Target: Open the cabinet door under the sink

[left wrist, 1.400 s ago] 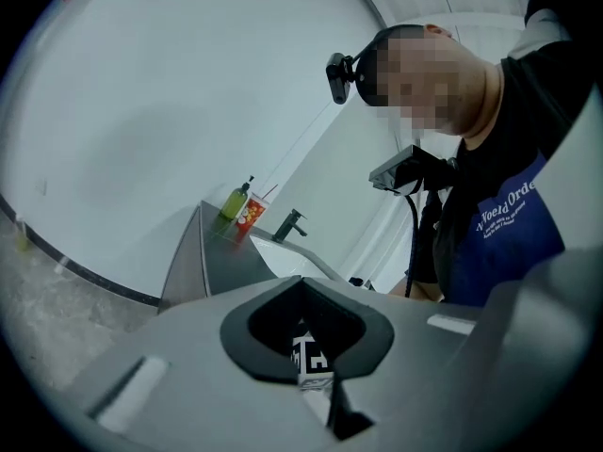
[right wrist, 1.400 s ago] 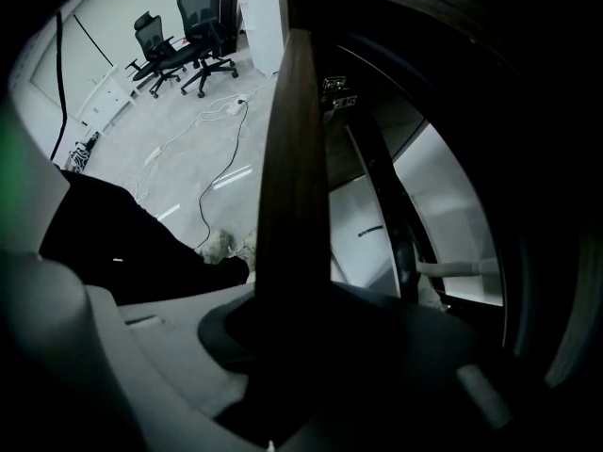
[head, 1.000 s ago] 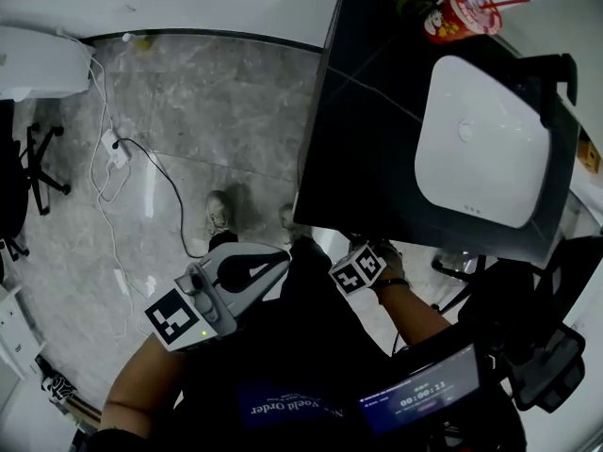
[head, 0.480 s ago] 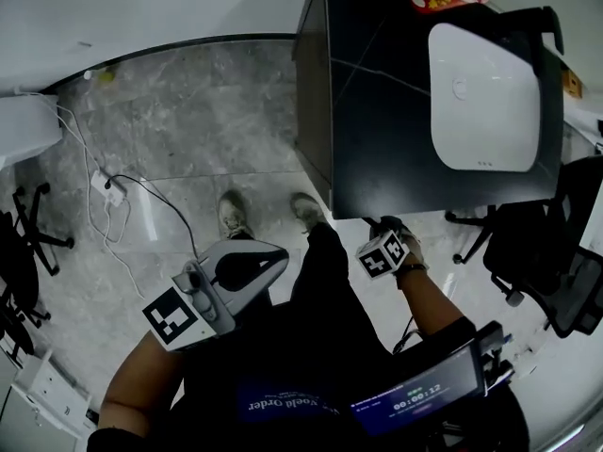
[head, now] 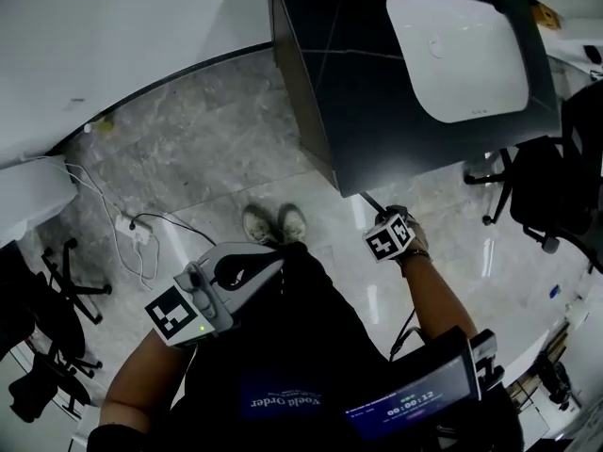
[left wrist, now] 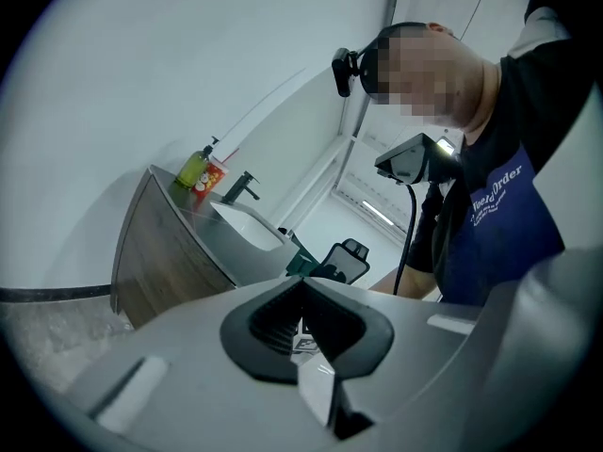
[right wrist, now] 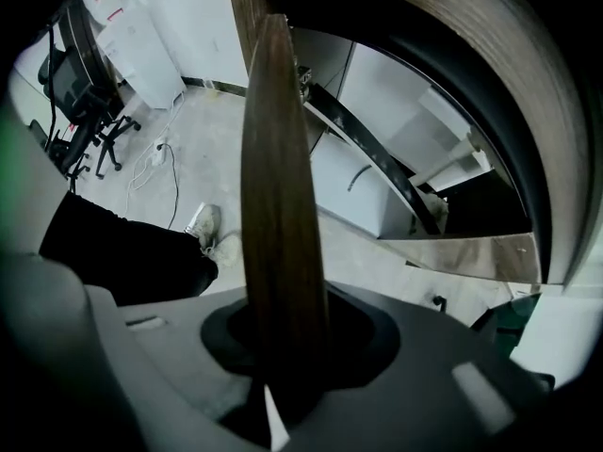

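Right gripper (head: 386, 233): it hangs point-down just off the near edge of the bench (head: 377, 111), close to the left corner. Its fingers (right wrist: 361, 350) are clamped on the free edge of the cabinet door (right wrist: 278, 205), with wood grain right between them.
Cabinet door: it's off its frame and swung out from under the bench toward the person. The right gripper view looks past it into the open inside of the cabinet (head: 301, 83).
Left gripper (head: 279, 261): it sits back at the person's waist, well apart from the cabinet. Its fingers (left wrist: 262, 331) are pressed together on nothing.
Sink (head: 462, 50): white basin set in the dark bench, nobody touching it.
Done so far: the grip is taken and the door is partway out.
Still to do: likely a wider swing until the opening stands clear, then the release.
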Demonstrator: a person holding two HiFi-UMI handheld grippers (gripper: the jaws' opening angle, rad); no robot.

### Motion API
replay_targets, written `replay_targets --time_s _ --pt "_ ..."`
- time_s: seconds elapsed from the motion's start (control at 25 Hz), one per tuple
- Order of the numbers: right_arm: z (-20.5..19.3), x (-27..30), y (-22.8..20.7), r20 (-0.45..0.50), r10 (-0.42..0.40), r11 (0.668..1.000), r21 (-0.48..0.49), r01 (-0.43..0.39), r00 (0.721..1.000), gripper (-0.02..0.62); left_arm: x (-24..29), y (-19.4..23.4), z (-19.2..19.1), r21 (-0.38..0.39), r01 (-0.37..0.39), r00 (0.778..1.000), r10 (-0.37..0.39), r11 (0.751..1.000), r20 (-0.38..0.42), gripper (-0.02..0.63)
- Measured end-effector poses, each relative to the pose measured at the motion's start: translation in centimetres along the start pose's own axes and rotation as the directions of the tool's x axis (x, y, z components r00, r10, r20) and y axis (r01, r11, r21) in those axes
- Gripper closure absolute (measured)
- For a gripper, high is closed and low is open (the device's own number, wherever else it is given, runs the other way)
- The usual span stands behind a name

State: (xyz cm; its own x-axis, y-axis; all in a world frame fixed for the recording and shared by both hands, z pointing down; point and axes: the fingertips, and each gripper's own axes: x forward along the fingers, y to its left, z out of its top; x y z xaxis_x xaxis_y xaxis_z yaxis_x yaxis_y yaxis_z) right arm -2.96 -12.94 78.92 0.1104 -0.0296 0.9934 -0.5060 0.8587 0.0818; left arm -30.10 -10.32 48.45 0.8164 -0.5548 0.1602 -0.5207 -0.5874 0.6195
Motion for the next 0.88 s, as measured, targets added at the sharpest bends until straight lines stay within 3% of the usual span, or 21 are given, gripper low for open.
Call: replay_targets --time_s 0.36,0.6,0.76,0.88 --pt "0.0 0.2 4.1 0.029 0.036 0.996 0.080 -0.038 0.999 0.506 4.1 -3.4 1.8 0.063 0.022 0.999 -0.019 0.998 -0.037 0.606" --pt "0.5 0.2 3.9 0.030 0.025 0.992 0.120 -0.028 0.999 0.505 4.5 -4.0 2.2 0.070 0.070 0.996 -0.066 0.995 -0.056 0.606" --pt "0.9 0.0 6.0 0.029 0.040 0.976 0.212 -0.045 0.999 0.505 3.0 -2.7 1.9 0.049 0.121 0.990 -0.117 0.991 -0.082 0.606" --pt "1.7 -0.3 8.0 0.034 0.051 0.944 0.324 -0.059 0.998 0.505 1.3 -1.4 2.2 0.068 0.175 0.980 -0.168 0.982 -0.103 0.606"
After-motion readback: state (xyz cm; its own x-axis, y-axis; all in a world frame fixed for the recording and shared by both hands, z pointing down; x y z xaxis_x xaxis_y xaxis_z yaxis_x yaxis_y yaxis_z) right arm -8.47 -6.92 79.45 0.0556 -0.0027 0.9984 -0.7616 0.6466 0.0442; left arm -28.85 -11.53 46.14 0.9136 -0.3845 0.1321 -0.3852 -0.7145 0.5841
